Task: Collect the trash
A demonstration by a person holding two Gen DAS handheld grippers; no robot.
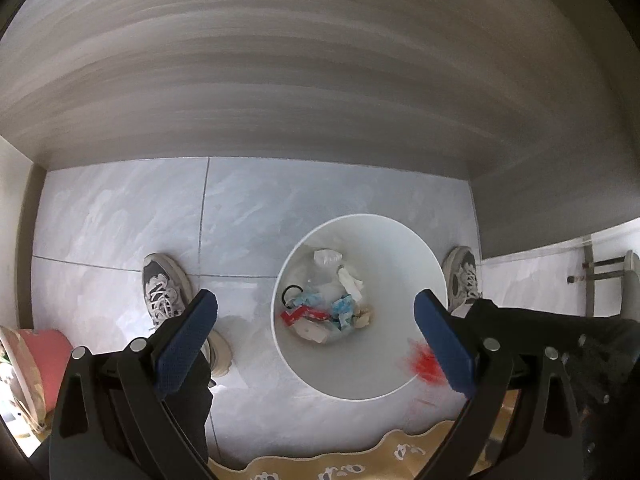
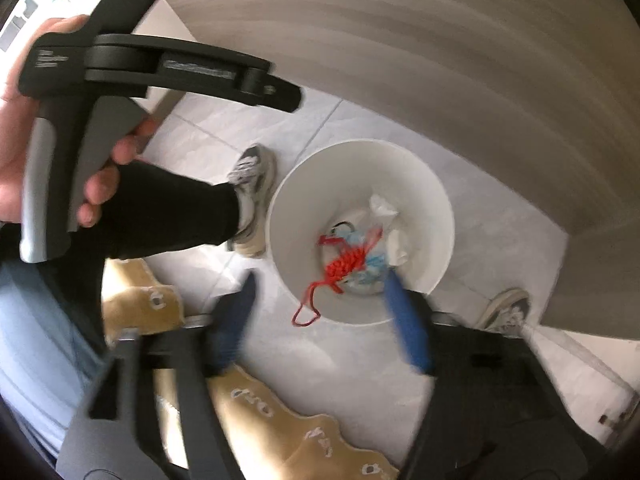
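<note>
Both tongs (image 1: 316, 308) (image 2: 320, 292) gape empty over our bin (image 1: 400, 232); red cord (image 2: 346, 266) drops in, more trash unseen.

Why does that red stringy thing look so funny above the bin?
The red knotted cord is loose in the air over the white bin, between the open fingers of the right gripper, not resting with the other trash. Nothing looks spilled on the floor.

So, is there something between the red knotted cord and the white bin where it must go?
Nothing visible. The red knotted cord hangs free between the open fingers of the right gripper, over the mouth of the white bin, with only trash below.
</note>
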